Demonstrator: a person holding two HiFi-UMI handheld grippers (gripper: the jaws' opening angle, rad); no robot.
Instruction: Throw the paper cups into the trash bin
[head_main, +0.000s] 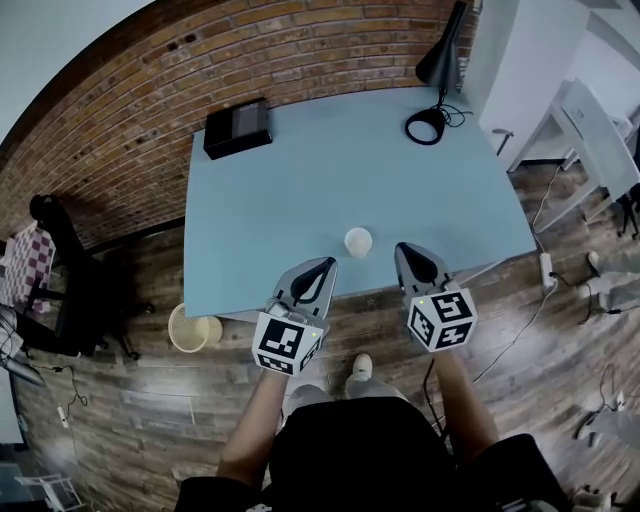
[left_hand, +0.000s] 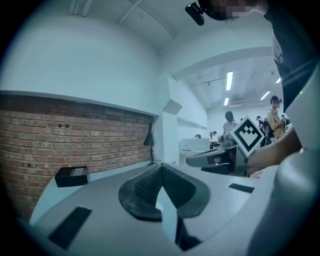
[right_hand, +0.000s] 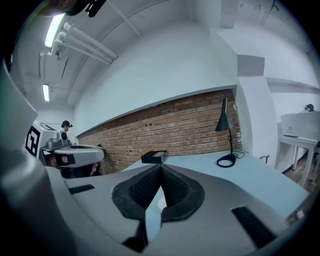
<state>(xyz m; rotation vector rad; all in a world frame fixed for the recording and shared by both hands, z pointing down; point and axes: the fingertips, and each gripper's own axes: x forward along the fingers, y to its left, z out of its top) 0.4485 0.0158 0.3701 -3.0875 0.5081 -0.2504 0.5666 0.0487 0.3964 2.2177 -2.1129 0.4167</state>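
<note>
One white paper cup (head_main: 358, 241) stands upright near the front edge of the light blue table (head_main: 330, 170). My left gripper (head_main: 327, 264) hangs just left of and below the cup, its jaws shut with nothing between them. To the cup's right, my right gripper (head_main: 404, 249) is shut too and holds nothing. In both gripper views the dark pads meet at the tips; a sliver of the white cup (right_hand: 161, 204) shows through the gap under the right gripper's (right_hand: 161, 167) pads. A round pale trash bin (head_main: 192, 329) stands on the floor below the table's front left corner.
A black box (head_main: 237, 127) lies at the table's back left corner and a black desk lamp (head_main: 437, 70) stands at the back right. A brick wall (head_main: 120, 110) runs behind. A dark chair (head_main: 70, 280) stands on the left. Cables and white furniture lie right.
</note>
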